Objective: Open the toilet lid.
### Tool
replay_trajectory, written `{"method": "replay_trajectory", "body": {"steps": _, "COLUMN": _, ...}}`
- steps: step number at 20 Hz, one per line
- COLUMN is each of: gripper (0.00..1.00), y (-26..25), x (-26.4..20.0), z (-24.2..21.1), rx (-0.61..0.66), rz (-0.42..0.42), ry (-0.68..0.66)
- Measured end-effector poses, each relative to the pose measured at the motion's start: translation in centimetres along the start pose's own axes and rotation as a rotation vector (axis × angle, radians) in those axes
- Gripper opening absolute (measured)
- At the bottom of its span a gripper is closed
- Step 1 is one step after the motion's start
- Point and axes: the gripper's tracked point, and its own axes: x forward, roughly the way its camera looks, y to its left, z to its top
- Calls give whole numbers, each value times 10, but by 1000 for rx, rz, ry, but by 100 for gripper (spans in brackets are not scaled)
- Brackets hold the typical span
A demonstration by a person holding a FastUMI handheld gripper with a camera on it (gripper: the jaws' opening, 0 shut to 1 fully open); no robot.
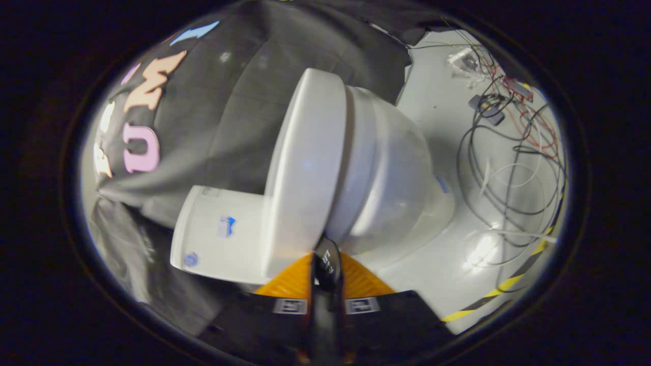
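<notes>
Item: toilet point(391, 178), white, seen rotated in the gripper view, standing on a pale grey floor point(437, 101). We note its parts in order. Lid point(305, 173): a white oval slab, lying flat against the seat point(358, 168), not raised. Bowl point(402, 183): rounded, on the far side of the seat from the lid, widening into a base at the floor. Tank point(218, 234): a white box adjoining the lid's hinge end, bearing a small blue sticker and a round blue mark that we cannot make out.

Position relative to the claw point(326, 264): the lid's edge lies just ahead of the fingertips, with the seam between lid and seat running up from the tips. The tank sits just beside the fingers on one side, the bowl on the other.

Claw: the two orange fingers point(285, 284) are brought together, showing no gap between them. A dark narrow part stands along their meeting line and reaches up to the lid-seat seam. We cannot tell whether the tips touch the lid or merely stand close to it. Nothing is seen pinched between the fingers.

Surroundings: a tangle of black, white and red cables point(513, 152) lies on the floor beyond the bowl, well apart from the claw. Yellow-black tape point(508, 282) crosses the floor near them.
</notes>
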Motion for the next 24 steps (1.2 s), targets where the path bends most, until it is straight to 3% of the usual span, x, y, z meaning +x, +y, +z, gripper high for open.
{"method": "replay_trajectory", "body": {"steps": 1, "gripper": 5, "y": -2, "x": 1, "z": -1, "rx": 7, "rz": -14, "ry": 6}}
{"method": "replay_trajectory", "body": {"steps": 3, "gripper": 5, "y": -1, "x": 5, "z": 1, "rx": 20, "rz": -55, "ry": -31}}
{"method": "replay_trajectory", "body": {"steps": 6, "gripper": 5, "y": 3, "x": 0, "z": 2, "rx": -74, "rz": -125, "ry": -57}}
{"method": "replay_trajectory", "body": {"steps": 17, "gripper": 4, "y": 75, "x": -28, "z": 10, "rx": -91, "rz": -94, "ry": -212}}
{"method": "replay_trajectory", "body": {"steps": 24, "gripper": 1, "y": 118, "x": -35, "z": 8, "rx": -121, "rz": -92, "ry": -229}}
